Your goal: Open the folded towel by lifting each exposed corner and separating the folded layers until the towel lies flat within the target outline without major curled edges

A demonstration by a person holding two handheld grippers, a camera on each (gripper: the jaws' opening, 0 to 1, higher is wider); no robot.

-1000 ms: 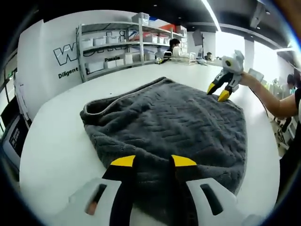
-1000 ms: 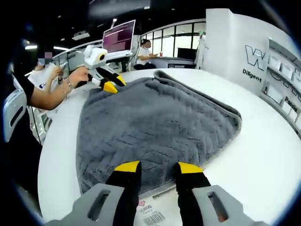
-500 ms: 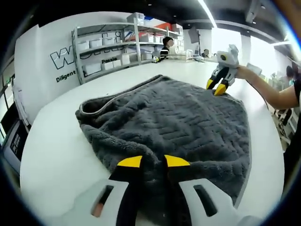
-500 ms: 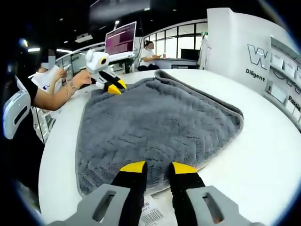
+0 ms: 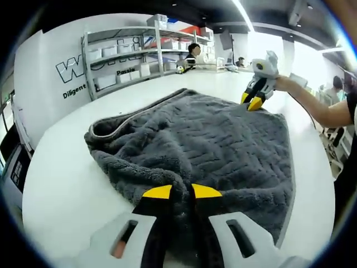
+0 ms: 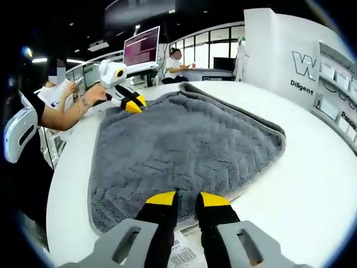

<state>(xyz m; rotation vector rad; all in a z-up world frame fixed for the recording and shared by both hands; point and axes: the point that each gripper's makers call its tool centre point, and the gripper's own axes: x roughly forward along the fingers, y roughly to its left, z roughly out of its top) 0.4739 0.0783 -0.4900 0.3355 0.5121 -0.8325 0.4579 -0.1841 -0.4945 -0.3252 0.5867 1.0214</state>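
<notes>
Folded grey towel (image 5: 212, 139) spread across the white table (image 5: 61, 178), left gripper (image 5: 181, 192) and right gripper (image 6: 181, 198) each pinching opposite towel corners, paper tag (image 6: 181, 254) underneath, shelves (image 5: 134, 56) beyond far edge.

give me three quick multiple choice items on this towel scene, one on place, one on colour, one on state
1. The towel lies on:
A. a white table
B. a shelf
C. a chair

2. The towel is:
A. red
B. dark grey
C. yellow

3. The left gripper is:
A. wide open above the shelves
B. lying on bare table
C. pinched on the towel's near edge

Answers: 1 A, the white table surrounds the towel; 2 B, dark grey pile in both views; 3 C, its yellow tips nearly meet with towel bunched between them.
</notes>
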